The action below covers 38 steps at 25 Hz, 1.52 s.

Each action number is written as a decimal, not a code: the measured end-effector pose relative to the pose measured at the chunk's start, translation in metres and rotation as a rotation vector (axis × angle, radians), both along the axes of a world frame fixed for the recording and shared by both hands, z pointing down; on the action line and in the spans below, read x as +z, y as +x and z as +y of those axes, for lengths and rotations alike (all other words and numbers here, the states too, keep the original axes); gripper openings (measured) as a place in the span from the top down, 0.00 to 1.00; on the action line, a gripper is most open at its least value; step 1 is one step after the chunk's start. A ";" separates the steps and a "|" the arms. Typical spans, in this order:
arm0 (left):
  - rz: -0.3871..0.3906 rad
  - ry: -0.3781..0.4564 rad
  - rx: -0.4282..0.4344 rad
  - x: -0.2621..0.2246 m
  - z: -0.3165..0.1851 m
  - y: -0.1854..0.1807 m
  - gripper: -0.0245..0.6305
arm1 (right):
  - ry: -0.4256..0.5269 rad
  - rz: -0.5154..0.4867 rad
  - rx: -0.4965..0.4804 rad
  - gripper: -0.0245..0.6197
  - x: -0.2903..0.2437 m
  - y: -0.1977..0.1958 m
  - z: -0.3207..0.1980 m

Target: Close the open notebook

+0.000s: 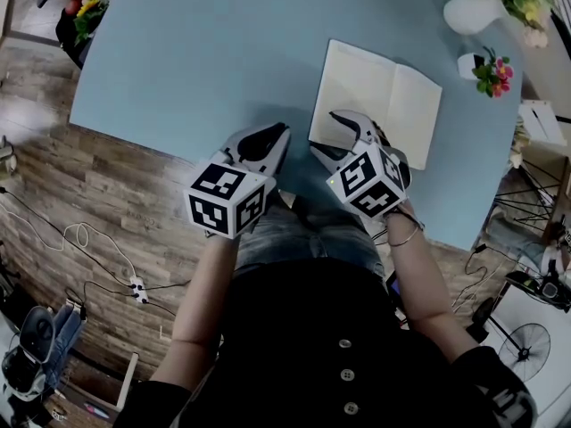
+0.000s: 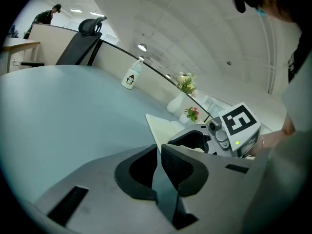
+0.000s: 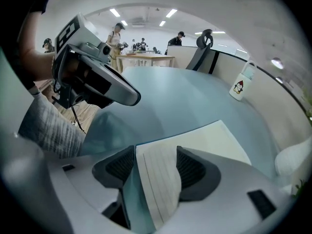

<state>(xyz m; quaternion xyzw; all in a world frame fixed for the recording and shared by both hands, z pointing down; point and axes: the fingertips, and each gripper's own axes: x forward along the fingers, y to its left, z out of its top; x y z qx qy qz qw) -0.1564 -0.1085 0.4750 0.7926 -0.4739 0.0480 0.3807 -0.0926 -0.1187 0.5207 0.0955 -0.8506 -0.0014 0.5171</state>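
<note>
The open notebook (image 1: 379, 96) lies flat on the blue table (image 1: 205, 52), its cream pages facing up. My right gripper (image 1: 332, 139) hovers over the notebook's near left corner, jaws spread. In the right gripper view, the lined page (image 3: 195, 140) shows broad and flat in the gap of the open right gripper (image 3: 155, 152), with neither pad pressing it. My left gripper (image 1: 277, 132) is beside it, left of the notebook, over bare table. In the left gripper view, that gripper (image 2: 159, 150) is shut and holds nothing. The notebook (image 2: 161, 126) and the right gripper (image 2: 195, 140) lie just beyond it.
A white vase of flowers (image 1: 473, 12) and a small pot of pink flowers (image 1: 486, 69) stand past the notebook at the table's far right. A white penguin bottle (image 3: 239, 87) stands further back. The table's near edge runs just under both grippers. Cables and a power strip (image 1: 134, 285) lie on the floor.
</note>
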 end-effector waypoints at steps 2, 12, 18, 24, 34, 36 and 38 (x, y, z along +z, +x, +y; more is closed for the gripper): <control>-0.002 0.001 0.000 0.000 -0.001 0.000 0.91 | -0.021 -0.009 0.003 0.54 0.000 0.000 -0.001; -0.006 -0.010 0.008 0.002 0.002 0.006 0.91 | 0.001 -0.018 -0.016 0.64 -0.001 -0.001 0.003; -0.011 -0.024 0.022 0.005 0.004 0.010 0.91 | 0.043 -0.013 -0.069 0.75 -0.002 -0.005 0.012; -0.018 -0.022 0.034 0.004 0.000 0.015 0.91 | 0.123 0.001 -0.111 0.87 -0.005 -0.007 0.019; -0.025 -0.027 0.051 0.004 -0.006 0.022 0.91 | 0.156 -0.049 -0.077 0.93 -0.016 -0.006 0.019; -0.025 -0.030 0.057 0.005 -0.008 0.025 0.91 | 0.149 -0.056 -0.072 0.93 -0.017 -0.005 0.019; -0.025 -0.027 0.062 0.003 -0.010 0.026 0.91 | 0.140 -0.057 -0.079 0.93 -0.016 -0.005 0.019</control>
